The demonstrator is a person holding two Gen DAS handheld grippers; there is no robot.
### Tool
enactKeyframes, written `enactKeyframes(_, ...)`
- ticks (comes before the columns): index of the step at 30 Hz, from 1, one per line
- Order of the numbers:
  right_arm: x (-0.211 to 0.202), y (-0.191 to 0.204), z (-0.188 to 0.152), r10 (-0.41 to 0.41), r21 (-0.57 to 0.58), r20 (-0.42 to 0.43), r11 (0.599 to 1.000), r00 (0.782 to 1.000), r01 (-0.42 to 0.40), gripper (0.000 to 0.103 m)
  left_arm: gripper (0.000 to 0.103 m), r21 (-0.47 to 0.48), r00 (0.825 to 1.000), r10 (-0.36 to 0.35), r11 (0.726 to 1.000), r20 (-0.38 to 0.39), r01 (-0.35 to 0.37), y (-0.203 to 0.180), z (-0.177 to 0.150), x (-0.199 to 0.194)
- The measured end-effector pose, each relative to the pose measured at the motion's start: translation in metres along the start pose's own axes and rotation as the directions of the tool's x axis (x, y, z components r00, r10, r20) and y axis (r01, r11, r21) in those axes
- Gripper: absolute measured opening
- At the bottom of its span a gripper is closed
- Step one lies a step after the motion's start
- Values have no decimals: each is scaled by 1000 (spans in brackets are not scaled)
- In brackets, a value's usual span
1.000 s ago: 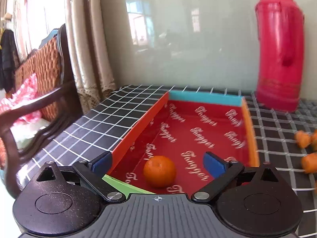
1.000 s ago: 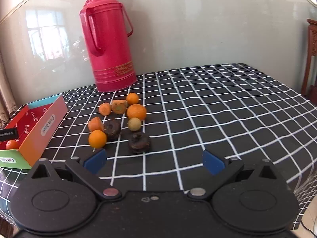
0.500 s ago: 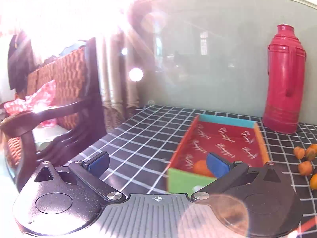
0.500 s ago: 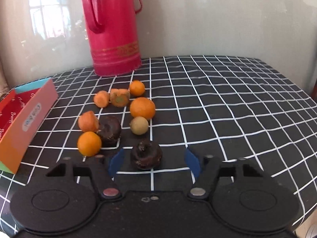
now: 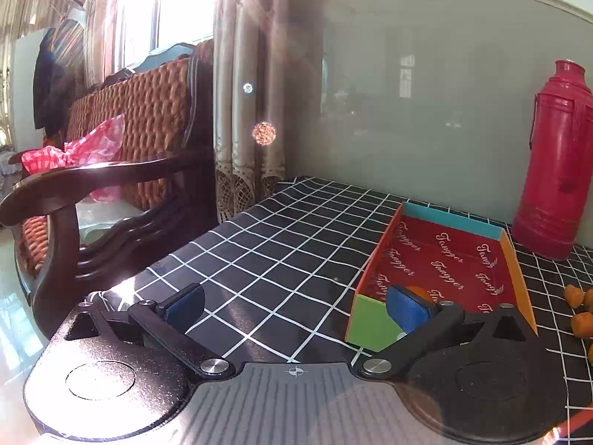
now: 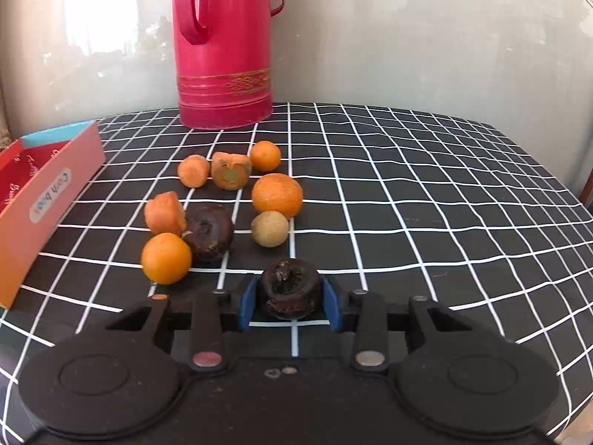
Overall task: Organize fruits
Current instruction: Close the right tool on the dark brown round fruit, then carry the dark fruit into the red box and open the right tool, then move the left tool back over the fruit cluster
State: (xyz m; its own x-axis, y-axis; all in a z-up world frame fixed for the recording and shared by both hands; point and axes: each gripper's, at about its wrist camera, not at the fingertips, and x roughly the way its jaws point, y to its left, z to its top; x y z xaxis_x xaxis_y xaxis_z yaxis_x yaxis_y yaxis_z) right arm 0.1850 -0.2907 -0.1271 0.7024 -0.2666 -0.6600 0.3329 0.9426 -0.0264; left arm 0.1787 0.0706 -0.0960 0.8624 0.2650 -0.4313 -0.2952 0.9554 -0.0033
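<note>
Left wrist view: the left gripper (image 5: 294, 306) has its 2 fingers spread wide with nothing between them, only the black, white-gridded worktop (image 5: 281, 244) beneath. Beyond the right finger (image 5: 406, 309) sits the open box (image 5: 370, 324) with a red printed lining, and 1 orange fruit (image 5: 420, 291) lies inside it, mostly hidden behind that finger's blue pad. Farther off past the right finger stands the red thermos (image 5: 556, 163), and a few loose fruits (image 5: 578, 309) lie at the right edge. Beyond the left finger is a wooden chair with a woven back (image 5: 141, 118).

Right wrist view: the right gripper (image 6: 289, 302) is closing its 2 fingers on a dark, round fruit (image 6: 290, 293); both blue pads touch its sides and the fruit rests on the worktop (image 6: 426, 204). Just ahead of the fingers lie the other fruits: a second dark fruit (image 6: 209, 231), a pale yellow one (image 6: 270, 228), a large orange (image 6: 277, 194) and a small orange (image 6: 166, 257) to the left. The box (image 6: 55, 200) lies well to the left of the fingers, and the thermos (image 6: 224, 44) stands straight ahead at the wall.
</note>
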Motion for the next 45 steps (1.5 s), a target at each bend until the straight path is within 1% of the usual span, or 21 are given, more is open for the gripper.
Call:
enactKeyframes(3,-13,3,2,56,13,60,998,997,-57,30,103,-27,1000,15,1000,-10,-15,6,-1,1)
enactKeyframes(5,-23,8,4,124,19,105,992,987,-127,30,103,-48,1000,28,998,-13,-28,13,-1,1)
enactKeyframes(7,-31,18,7,191,5,140,981,971,-194,30,103,-66,999,45,997,-13,-46,20,-2,0)
enactKeyframes(11,-40,49,15,324,-60,184,946,928,-319,30,103,-103,996,89,991,-15,-90,39,-4,-1)
enactKeyframes(14,-41,76,22,416,-107,184,909,891,-402,30,103,-129,993,120,984,-22,-122,56,-5,-2)
enactKeyframes(17,-39,108,28,474,-154,170,879,864,-451,30,103,-137,989,147,979,-28,-149,68,-7,-2)
enactKeyframes(19,-37,128,30,501,-188,157,861,851,-472,30,103,-137,987,160,977,-27,-162,74,-9,-3)
enactKeyframes(22,-35,157,27,524,-236,130,841,841,-487,30,103,-135,985,173,975,-25,-174,80,-10,-4)
enactKeyframes(24,-29,172,25,527,-269,105,832,843,-486,30,103,-132,984,177,975,-27,-178,83,-11,-4)
enactKeyframes(27,-25,183,19,531,-298,75,820,844,-489,31,103,-131,983,180,975,-26,-182,86,-11,-3)
enactKeyframes(31,-33,180,14,527,-302,80,822,846,-483,35,103,-131,983,183,974,-28,-185,88,-11,-2)
enactKeyframes(33,-35,175,16,531,-287,90,824,842,-489,44,103,-136,983,181,973,-31,-184,89,-11,-1)
enactKeyframes(34,-36,172,17,534,-277,99,825,839,-492,55,103,-138,983,180,973,-31,-183,89,-11,-2)
enactKeyframes(35,-38,169,18,538,-268,115,826,835,-495,63,103,-137,983,180,974,-31,-182,88,-11,-1)
enactKeyframes(36,-41,165,19,537,-262,131,829,833,-494,64,103,-135,984,178,974,-30,-181,87,-11,-2)
enactKeyframes(37,-42,163,21,531,-258,142,835,836,-486,65,103,-131,984,176,975,-28,-178,85,-11,-2)
enactKeyframes(39,-46,154,23,512,-245,165,849,843,-468,67,103,-121,985,171,977,-24,-173,81,-11,-3)
enactKeyframes(41,-50,142,24,483,-224,198,869,853,-440,79,103,-109,986,166,980,-20,-167,76,-11,-3)
enactKeyframes(42,-52,135,25,461,-212,215,882,861,-420,81,103,-101,987,162,981,-18,-163,72,-11,-4)
enactKeyframes(45,-56,112,26,389,-161,257,920,885,-358,91,103,-78,990,140,987,-10,-141,61,-11,-6)
